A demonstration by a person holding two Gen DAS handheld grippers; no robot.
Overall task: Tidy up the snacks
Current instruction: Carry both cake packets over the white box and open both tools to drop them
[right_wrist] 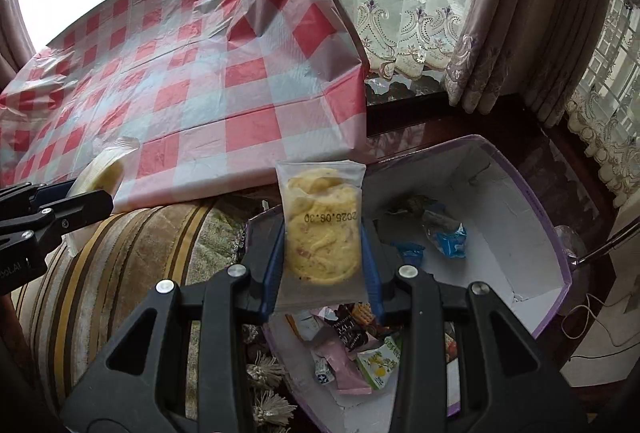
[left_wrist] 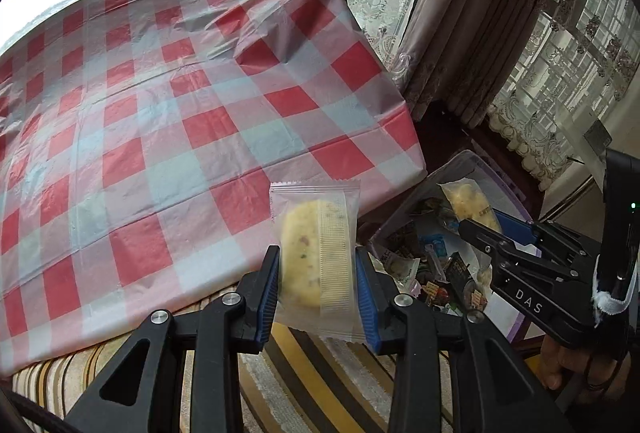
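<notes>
Two wrapped cakes are held at once, one in each gripper, and both are lifted clear of any surface. The left gripper (left_wrist: 316, 283) is closed on a clear-wrapped yellow cake (left_wrist: 314, 257), clamped by its side edges so that the packet stands upright above the near edge of the checked desk (left_wrist: 168, 105) and the striped cushion (left_wrist: 304, 369). Held this way, the packet is probably meant to be laid on the desk, where bare cloth is seen.

The right gripper (right_wrist: 324, 265) is likewise closed on a second cake packet (right_wrist: 320, 229), gripped by its sides and hanging over the purple-rimmed box (right_wrist: 532, 217), which sits right of the desk and lower. Loose snacks (right_wrist: 356, 345) are heaped at the box's near end, so it appears to be the source being sorted.

Each cake is seen as a round, pale yellow disc flecked with reddish bits, sealed in transparent film with crimped ends. A date, 2025.08.30, is printed upside down on the right one; a ribbed seam runs down the left one.
</notes>
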